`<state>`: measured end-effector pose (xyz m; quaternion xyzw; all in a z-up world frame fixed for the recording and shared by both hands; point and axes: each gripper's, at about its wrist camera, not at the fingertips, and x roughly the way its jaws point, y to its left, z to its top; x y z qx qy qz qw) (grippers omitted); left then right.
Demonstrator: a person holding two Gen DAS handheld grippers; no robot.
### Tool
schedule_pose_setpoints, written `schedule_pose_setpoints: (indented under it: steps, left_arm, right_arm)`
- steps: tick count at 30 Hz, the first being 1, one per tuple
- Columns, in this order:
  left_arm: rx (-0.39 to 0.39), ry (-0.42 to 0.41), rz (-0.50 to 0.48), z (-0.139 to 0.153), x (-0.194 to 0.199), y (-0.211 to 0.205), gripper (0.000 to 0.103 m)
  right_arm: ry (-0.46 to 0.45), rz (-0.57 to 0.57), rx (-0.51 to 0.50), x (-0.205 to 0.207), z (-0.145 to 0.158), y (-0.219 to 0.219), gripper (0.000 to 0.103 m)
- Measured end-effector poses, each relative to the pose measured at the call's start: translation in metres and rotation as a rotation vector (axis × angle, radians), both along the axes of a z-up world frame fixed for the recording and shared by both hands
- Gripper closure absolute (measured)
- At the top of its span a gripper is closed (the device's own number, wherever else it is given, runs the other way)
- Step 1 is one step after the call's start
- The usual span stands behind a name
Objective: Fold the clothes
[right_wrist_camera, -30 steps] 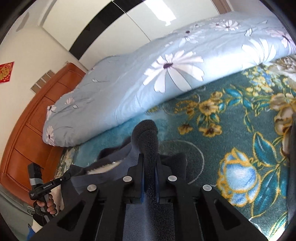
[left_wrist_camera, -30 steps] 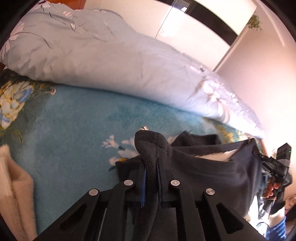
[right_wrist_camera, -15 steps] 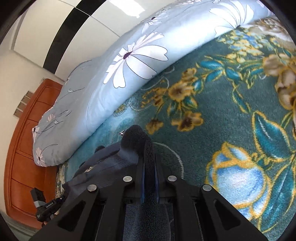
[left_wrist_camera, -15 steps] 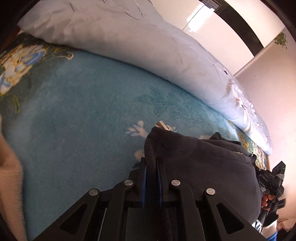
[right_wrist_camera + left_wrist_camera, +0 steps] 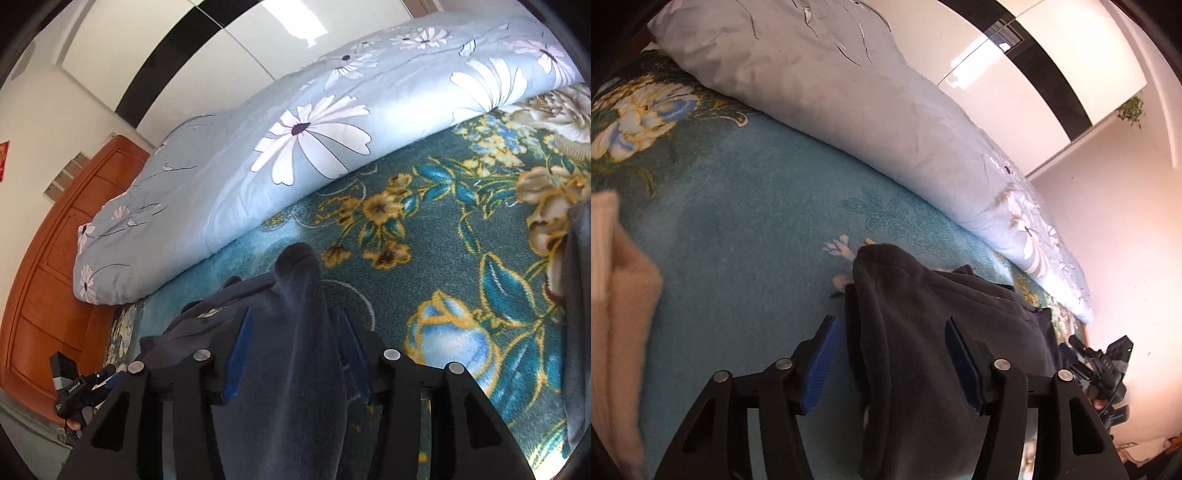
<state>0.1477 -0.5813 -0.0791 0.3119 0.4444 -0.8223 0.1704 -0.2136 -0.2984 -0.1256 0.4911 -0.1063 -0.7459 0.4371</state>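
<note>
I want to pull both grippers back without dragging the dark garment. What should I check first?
1. Left gripper open: ok, blue pads spread apart.
2. Right gripper open: ok, pads apart.
3. Dark fleece garment free of the left fingers: cannot tell, cloth lies between them.
4. Garment resting on the floral blanket: ok.
5. Fold lying neat: cannot tell, mostly hidden.
6. Beige garment clear of the path: ok, off to the side.
</note>
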Motion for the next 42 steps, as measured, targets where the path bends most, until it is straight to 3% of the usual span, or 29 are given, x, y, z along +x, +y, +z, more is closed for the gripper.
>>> schedule_pose_setpoints:
  steps: [2, 4, 6, 8, 15, 19, 22, 27, 29, 32, 35, 42]
  left_arm:
    - [0.028, 0.038, -0.002, -0.003, 0.016, 0.014, 0.029]
    - [0.033, -0.017, -0.039, -0.015, 0.024, 0.029, 0.029]
    - [0.029, -0.062, -0.052, -0.026, 0.028, 0.041, 0.029]
    - [0.082, -0.048, -0.035, -0.037, 0.033, 0.046, 0.029]
    - [0.183, -0.014, -0.035, -0.061, 0.029, 0.053, 0.026]
    - [0.203, -0.001, -0.040, -0.062, 0.014, 0.041, 0.025]
    - [0.192, 0.003, -0.054, -0.061, 0.006, 0.037, 0.025]
    - [0.211, 0.122, -0.030, -0.056, 0.028, 0.033, 0.024]
    - [0.192, 0.072, -0.021, -0.059, 0.026, 0.030, 0.022]
    - [0.236, 0.074, -0.011, -0.067, 0.020, 0.014, 0.022]
    - [0.321, 0.136, -0.022, -0.075, 0.006, 0.009, 0.021]
    - [0.381, 0.129, -0.014, -0.081, -0.022, 0.007, 0.020]
  right_arm:
    - [-0.004, 0.041, -0.029, 0.021, 0.001, 0.021, 0.046]
    - [-0.051, 0.083, -0.047, 0.042, -0.009, 0.041, 0.032]
    - [-0.097, 0.122, -0.069, 0.058, -0.020, 0.056, 0.030]
    - [-0.108, 0.122, -0.078, 0.068, -0.027, 0.066, 0.027]
    - [-0.201, 0.140, -0.099, 0.070, -0.051, 0.057, 0.027]
    - [-0.244, 0.135, -0.142, 0.058, -0.059, 0.040, 0.019]
    - [-0.250, 0.143, -0.158, 0.051, -0.059, 0.026, 0.017]
    - [-0.222, 0.175, -0.116, 0.047, -0.056, 0.001, 0.015]
    - [-0.193, 0.188, -0.087, 0.049, -0.054, -0.008, 0.014]
    - [-0.173, 0.190, -0.079, 0.051, -0.050, -0.018, 0.012]
    - [-0.187, 0.203, -0.102, 0.050, -0.052, -0.020, 0.012]
    - [-0.244, 0.156, -0.192, 0.045, -0.062, -0.014, 0.012]
